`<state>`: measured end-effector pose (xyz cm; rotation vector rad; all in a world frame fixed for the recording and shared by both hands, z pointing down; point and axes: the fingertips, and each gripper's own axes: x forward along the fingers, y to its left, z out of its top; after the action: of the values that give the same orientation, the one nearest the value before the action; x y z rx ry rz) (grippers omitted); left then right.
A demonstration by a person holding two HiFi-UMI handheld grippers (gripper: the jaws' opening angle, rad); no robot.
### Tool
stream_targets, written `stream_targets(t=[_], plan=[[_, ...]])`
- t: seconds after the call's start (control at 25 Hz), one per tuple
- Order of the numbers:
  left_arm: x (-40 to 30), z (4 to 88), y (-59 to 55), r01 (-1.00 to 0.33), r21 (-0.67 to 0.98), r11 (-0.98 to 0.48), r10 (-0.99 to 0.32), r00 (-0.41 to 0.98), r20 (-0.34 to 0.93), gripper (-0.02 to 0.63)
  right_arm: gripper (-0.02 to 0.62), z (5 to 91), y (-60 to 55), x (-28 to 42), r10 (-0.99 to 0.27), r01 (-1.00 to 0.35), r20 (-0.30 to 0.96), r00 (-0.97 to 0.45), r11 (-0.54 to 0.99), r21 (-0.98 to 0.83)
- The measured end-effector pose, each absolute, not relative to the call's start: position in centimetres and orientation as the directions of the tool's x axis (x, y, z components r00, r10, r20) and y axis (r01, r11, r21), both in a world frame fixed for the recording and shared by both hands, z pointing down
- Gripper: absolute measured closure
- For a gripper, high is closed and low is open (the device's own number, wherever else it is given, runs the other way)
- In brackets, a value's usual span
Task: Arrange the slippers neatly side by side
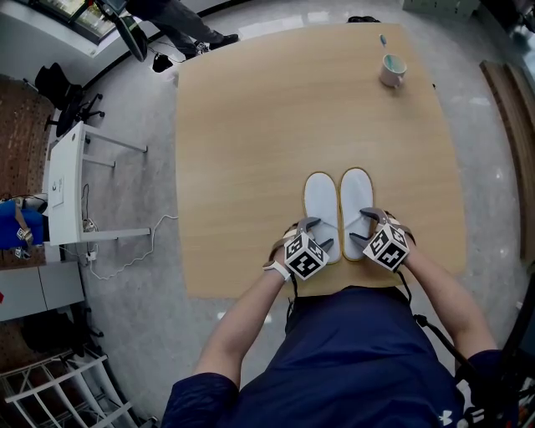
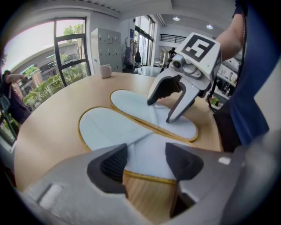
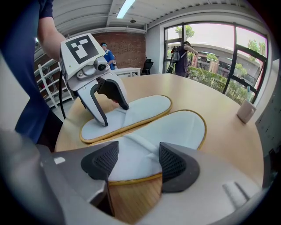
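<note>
Two white slippers with yellow trim lie side by side, toes pointing away, near the front edge of the wooden table. The left slipper and the right slipper touch along their inner edges. My left gripper stands open over the left slipper's heel. My right gripper stands open over the right slipper's heel. Each gripper shows in the other's view, the left gripper and the right gripper, with nothing clamped.
A white mug stands at the table's far right, with a small blue item beyond it. A white desk and a cable are on the floor to the left. A person stands beyond the far left corner.
</note>
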<state>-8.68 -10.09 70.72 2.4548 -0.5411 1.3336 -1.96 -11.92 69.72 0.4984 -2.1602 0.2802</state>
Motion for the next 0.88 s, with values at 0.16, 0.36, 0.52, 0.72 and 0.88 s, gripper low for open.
stream_targets(t=[0.16,0.36,0.52,0.72,0.88], plan=[[-8.56,70.82,-10.29,-0.457,0.078,-0.886,-0.182,0.497,0.848,0.324,0.296,69.75,-11.98,-1.85,-0.254,-0.451,0.806,-0.534,0.892,-0.017],[-8.73,70.91,-10.24,-0.456,0.078,-0.887,-0.179,0.494,0.851,0.324,0.296,69.87,-11.88,-2.04,-0.257,-0.458,0.811,-0.525,0.889,-0.015],[-8.76,71.01,-10.29,-0.449,0.077,-0.89,-0.172,0.489,0.855,0.324,0.296,70.02,-11.76,-2.06,-0.256,-0.464,0.82,-0.513,0.886,-0.014],[-8.59,70.89,-10.38,-0.448,0.079,-0.89,-0.171,0.489,0.855,0.324,0.296,69.85,-11.77,-1.92,-0.251,-0.461,0.82,-0.514,0.887,-0.017],[-8.51,70.88,-10.54,-0.449,0.077,-0.89,-0.172,0.487,0.856,0.324,0.296,69.9,-11.93,-1.82,-0.25,-0.462,0.821,-0.513,0.887,-0.018]])
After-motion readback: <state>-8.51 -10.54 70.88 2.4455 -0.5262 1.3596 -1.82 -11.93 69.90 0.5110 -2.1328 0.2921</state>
